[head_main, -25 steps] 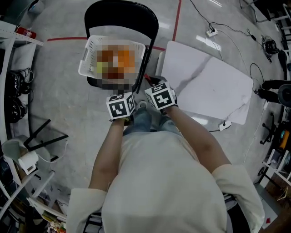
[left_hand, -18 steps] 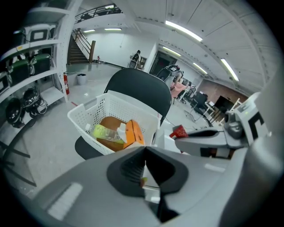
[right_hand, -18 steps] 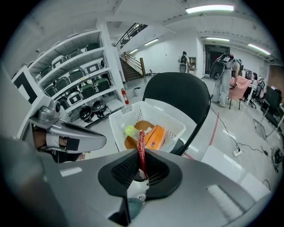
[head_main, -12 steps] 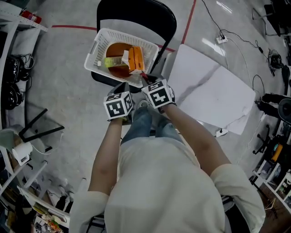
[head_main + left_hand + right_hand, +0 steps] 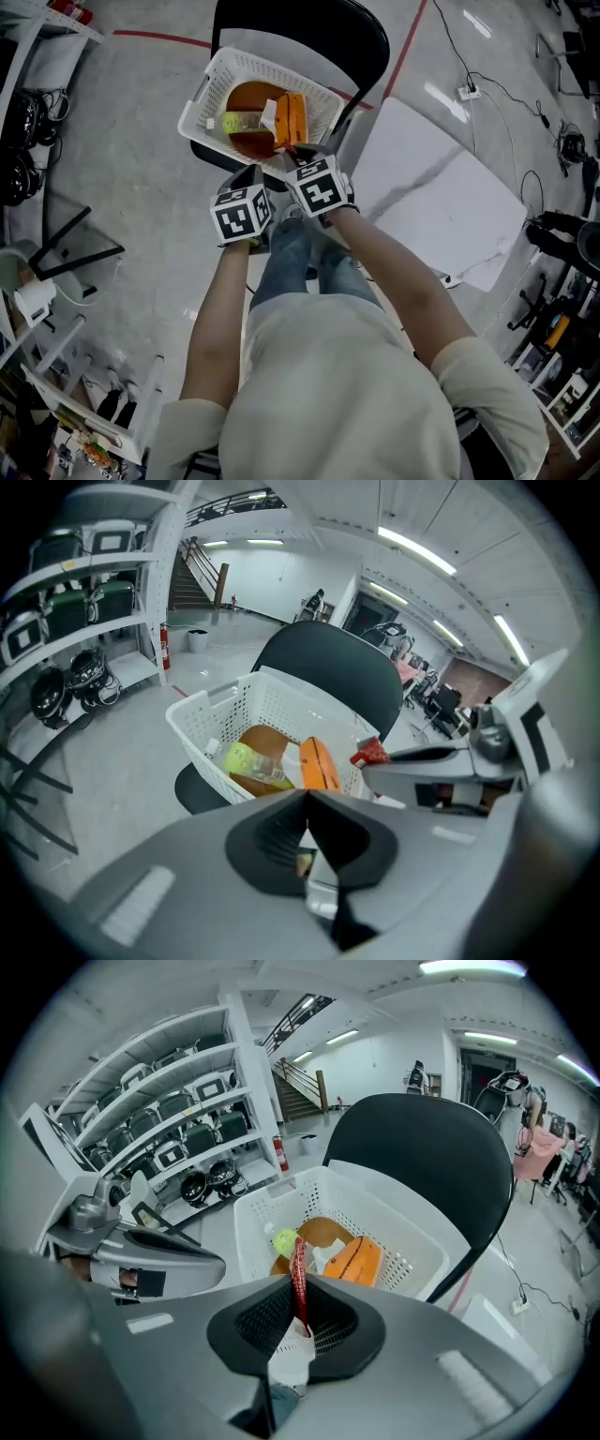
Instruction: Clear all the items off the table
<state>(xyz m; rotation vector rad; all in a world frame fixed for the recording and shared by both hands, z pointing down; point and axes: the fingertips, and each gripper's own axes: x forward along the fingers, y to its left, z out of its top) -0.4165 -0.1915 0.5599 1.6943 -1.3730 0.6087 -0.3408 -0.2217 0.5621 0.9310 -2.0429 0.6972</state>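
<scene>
Now the red packet (image 5: 298,1260) is pinched edge-on in the right gripper (image 5: 300,1288), just at the near rim of the basket (image 5: 217,84). To drop it well, carry it past the rim to the middle before letting go, so it lands inside. The basket holds a brown dish (image 5: 248,98), a green bottle (image 5: 234,122) and an orange carton (image 5: 292,120). The left gripper (image 5: 307,799) is pressed together, apparently empty. The basket rests on a chair (image 5: 309,28), beside the counter (image 5: 441,197).
</scene>
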